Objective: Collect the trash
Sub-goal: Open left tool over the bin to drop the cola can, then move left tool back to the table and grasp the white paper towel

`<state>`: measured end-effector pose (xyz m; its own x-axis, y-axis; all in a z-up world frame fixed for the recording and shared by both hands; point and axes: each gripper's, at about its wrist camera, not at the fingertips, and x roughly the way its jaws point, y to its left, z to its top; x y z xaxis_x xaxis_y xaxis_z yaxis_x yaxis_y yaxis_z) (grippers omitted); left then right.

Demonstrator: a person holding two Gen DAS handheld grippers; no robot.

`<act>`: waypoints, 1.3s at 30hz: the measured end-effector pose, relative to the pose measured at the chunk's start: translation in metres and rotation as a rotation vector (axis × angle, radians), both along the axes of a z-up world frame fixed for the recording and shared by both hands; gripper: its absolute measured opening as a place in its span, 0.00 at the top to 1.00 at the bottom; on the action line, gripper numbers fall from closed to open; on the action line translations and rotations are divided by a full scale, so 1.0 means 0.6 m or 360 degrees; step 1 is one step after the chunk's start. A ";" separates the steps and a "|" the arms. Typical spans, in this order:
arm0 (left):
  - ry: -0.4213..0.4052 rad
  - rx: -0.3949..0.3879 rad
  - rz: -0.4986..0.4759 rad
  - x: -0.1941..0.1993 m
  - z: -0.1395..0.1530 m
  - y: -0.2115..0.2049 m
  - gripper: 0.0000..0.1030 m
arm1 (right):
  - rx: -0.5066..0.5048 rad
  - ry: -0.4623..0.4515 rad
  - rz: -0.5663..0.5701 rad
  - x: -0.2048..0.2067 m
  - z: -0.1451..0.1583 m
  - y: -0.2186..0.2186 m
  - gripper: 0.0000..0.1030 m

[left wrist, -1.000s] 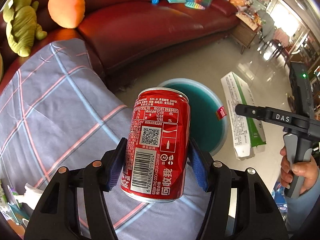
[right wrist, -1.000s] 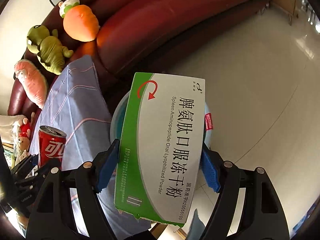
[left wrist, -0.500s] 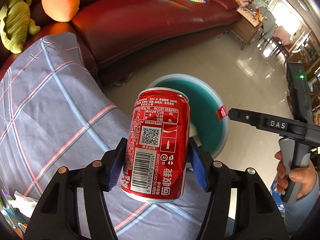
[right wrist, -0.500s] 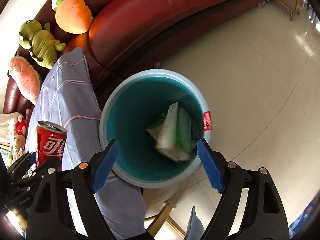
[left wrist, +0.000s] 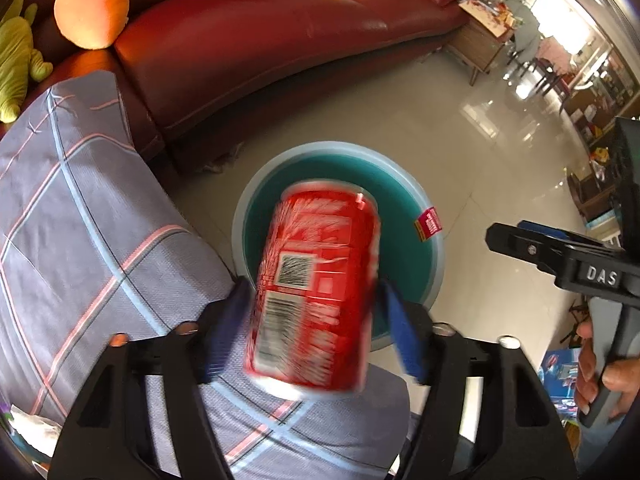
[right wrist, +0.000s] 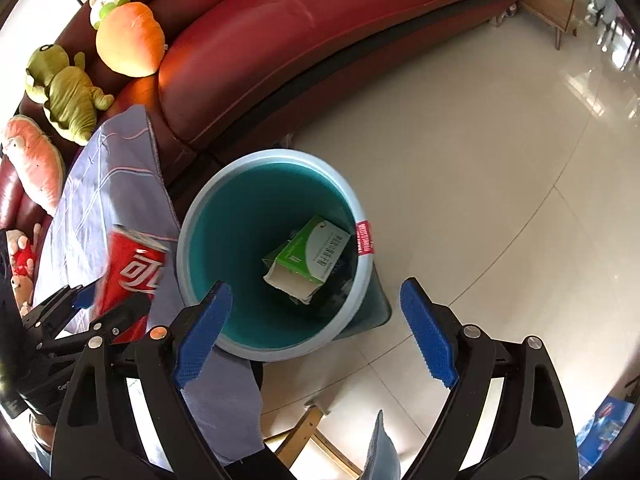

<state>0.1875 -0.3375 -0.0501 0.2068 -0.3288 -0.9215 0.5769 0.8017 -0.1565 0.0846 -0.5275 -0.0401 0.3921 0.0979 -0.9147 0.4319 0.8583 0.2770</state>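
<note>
Hovering above the bin (right wrist: 182, 240), the right claw (right wrist: 316, 290) is released, its ribbed blue pads (right wrist: 428, 336) spread wide with nothing between them. The bin is round smooth plastic, with a pale blue rim, a teal inner wall and a red label (right wrist: 365, 237) on the right of the rim. A green-and-white cardboard box (right wrist: 310, 258) lies tilted at the bottom, towards the right wall.

The left claw (left wrist: 316, 308) has the can (left wrist: 320, 280) between its pads. The can is red printed metal, cylindrical, and leans with its top towards the bin. Motion blur hides the contact lines, so I cannot tell whether the claw is clenched on the can or has let go. In the right view the can sits at the bin's left rim, over the cloth edge.

Grey checked woven cloth (left wrist: 80, 220) drapes just left of the bin, with its hem touching the rim. A glossy red leather sofa (right wrist: 320, 40) curves close behind on the far side. Polished tile floor (right wrist: 480, 160) lies open to the right.
</note>
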 end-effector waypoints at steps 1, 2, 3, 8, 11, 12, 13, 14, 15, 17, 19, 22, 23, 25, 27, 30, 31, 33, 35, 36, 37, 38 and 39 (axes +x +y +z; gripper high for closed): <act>-0.0006 0.0003 0.0008 -0.002 -0.001 0.001 0.19 | -0.0003 0.0004 -0.0005 -0.001 0.000 -0.001 0.20; -0.0016 0.0004 0.0008 -0.004 0.000 0.002 0.16 | -0.0003 0.0006 -0.0008 -0.001 0.000 0.000 0.20; -0.0026 0.0007 0.0003 -0.007 0.001 0.003 0.15 | -0.0003 0.0007 -0.0009 -0.001 0.000 0.000 0.20; -0.0033 0.0029 0.0011 -0.014 0.003 0.020 0.15 | -0.0006 0.0010 0.0010 0.000 0.002 0.011 0.20; -0.0026 0.0021 0.0043 -0.016 0.005 0.039 0.14 | -0.0014 0.0012 0.0029 0.000 0.005 0.020 0.20; -0.0023 0.0017 0.0055 -0.017 0.005 0.047 0.14 | -0.0018 0.0012 0.0035 -0.001 0.007 0.023 0.19; -0.0023 0.0015 0.0062 -0.018 0.006 0.052 0.14 | -0.0023 0.0013 0.0040 -0.002 0.009 0.028 0.19; -0.0024 0.0013 0.0073 -0.019 0.008 0.058 0.14 | -0.0026 0.0014 0.0044 -0.002 0.010 0.032 0.19; -0.0026 0.0012 0.0080 -0.020 0.010 0.062 0.13 | -0.0029 0.0013 0.0049 -0.003 0.012 0.035 0.19; -0.0027 0.0004 0.0100 -0.024 0.014 0.074 0.13 | -0.0038 0.0011 0.0067 -0.005 0.016 0.045 0.18; -0.0030 0.0000 0.0118 -0.028 0.018 0.087 0.13 | -0.0048 0.0003 0.0087 -0.005 0.021 0.055 0.16; -0.0049 -0.0008 0.0135 -0.038 0.027 0.106 0.11 | -0.0061 -0.0009 0.0116 -0.008 0.032 0.073 0.16; -0.0058 -0.0012 0.0143 -0.042 0.030 0.113 0.11 | -0.0065 -0.0014 0.0126 -0.010 0.036 0.079 0.16; -0.0072 -0.0025 0.0159 -0.049 0.039 0.127 0.11 | -0.0070 -0.0024 0.0142 -0.012 0.043 0.091 0.16; -0.0086 -0.0034 0.0171 -0.059 0.044 0.138 0.10 | -0.0080 -0.0038 0.0158 -0.016 0.052 0.107 0.16; -0.0112 -0.0038 0.0191 -0.073 0.052 0.167 0.10 | -0.0085 -0.0048 0.0176 -0.021 0.056 0.128 0.16; -0.0119 -0.0038 0.0202 -0.078 0.054 0.179 0.10 | -0.0081 -0.0052 0.0186 -0.022 0.057 0.139 0.16; -0.0126 -0.0036 0.0222 -0.089 0.055 0.203 0.10 | -0.0071 -0.0057 0.0213 -0.024 0.055 0.163 0.16; -0.0142 -0.0027 0.0252 -0.101 0.056 0.236 0.10 | -0.0061 -0.0059 0.0249 -0.024 0.052 0.190 0.16; -0.0149 -0.0023 0.0275 -0.108 0.056 0.256 0.10 | -0.0058 -0.0062 0.0278 -0.023 0.051 0.208 0.16; -0.0150 -0.0020 0.0294 -0.112 0.055 0.272 0.10 | -0.0060 -0.0064 0.0299 -0.022 0.050 0.224 0.16; -0.0148 -0.0020 0.0318 -0.115 0.055 0.290 0.10 | -0.0059 -0.0064 0.0322 -0.020 0.049 0.238 0.16; -0.0148 -0.0021 0.0340 -0.120 0.054 0.307 0.10 | -0.0052 -0.0064 0.0345 -0.018 0.047 0.254 0.16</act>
